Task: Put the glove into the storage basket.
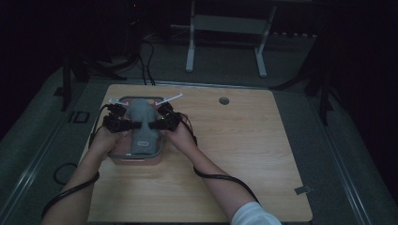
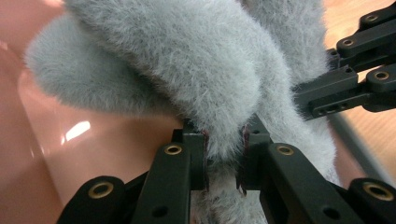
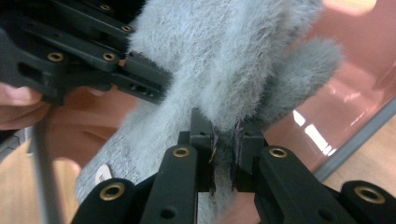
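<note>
Fuzzy grey sock (image 1: 142, 123) held over pink tub (image 1: 158, 152) near counter's (image 1: 244, 154) far left corner. Left tool (image 2: 223, 149) and right tool (image 3: 225, 140) both clamped on pinched fabric. Likely light, soft, floppy (sags between grips); grip thick folds, not loose fluff.

A pale wooden worktop (image 1: 234, 154) is being shown under dim light, its grain running side to side. A round grommet hole (image 1: 224, 101) is being seen near its far edge. A small grey tab (image 1: 302, 190) is being seen sticking out at its right front corner. Beyond, on grey carpet, the white legs of another table (image 1: 190, 51) are being picked out, and black cables (image 1: 145, 61) are being seen trailing across the floor.
</note>
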Motion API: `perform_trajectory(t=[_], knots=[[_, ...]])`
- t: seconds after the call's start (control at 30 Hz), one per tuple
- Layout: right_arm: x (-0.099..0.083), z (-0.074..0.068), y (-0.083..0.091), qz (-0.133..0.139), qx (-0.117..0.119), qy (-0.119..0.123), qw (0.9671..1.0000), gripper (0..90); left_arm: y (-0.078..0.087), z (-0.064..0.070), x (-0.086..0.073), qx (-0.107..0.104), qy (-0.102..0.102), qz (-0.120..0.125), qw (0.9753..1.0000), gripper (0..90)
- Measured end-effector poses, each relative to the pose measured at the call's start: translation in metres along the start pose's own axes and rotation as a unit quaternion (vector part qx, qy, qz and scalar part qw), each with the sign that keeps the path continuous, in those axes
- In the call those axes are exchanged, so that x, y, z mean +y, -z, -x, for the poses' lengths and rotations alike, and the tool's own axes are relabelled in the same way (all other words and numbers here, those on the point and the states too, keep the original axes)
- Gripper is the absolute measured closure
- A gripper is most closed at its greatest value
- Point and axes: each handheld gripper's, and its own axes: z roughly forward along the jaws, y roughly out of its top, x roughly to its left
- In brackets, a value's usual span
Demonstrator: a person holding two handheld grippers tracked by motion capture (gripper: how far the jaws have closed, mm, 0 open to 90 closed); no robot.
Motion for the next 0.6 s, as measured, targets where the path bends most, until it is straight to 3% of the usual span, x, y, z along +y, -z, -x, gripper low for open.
perform_trajectory(t=[0.2, 0.33, 0.47, 0.6], knots=[[0.001, 0.000, -0.017, -0.035, -0.023, -0.003, 0.9991, 81.7, -0.016, -0.002, 0.002, 0.027, 0.004, -0.044, 0.9987, 78.0], [0.004, -0.002, -0.024, -0.054, -0.036, -0.006, 0.9979, 80.0, -0.024, -0.005, 0.003, 0.033, 0.004, -0.063, 0.9974, 77.6], [0.004, -0.002, -0.030, -0.071, -0.047, -0.006, 0.9963, 72.4, -0.031, -0.007, 0.003, 0.041, 0.006, -0.081, 0.9958, 76.0], [0.004, -0.004, -0.025, -0.060, -0.042, 0.005, 0.9973, 59.9, -0.036, -0.005, 0.004, 0.064, 0.005, -0.098, 0.9931, 68.7]])
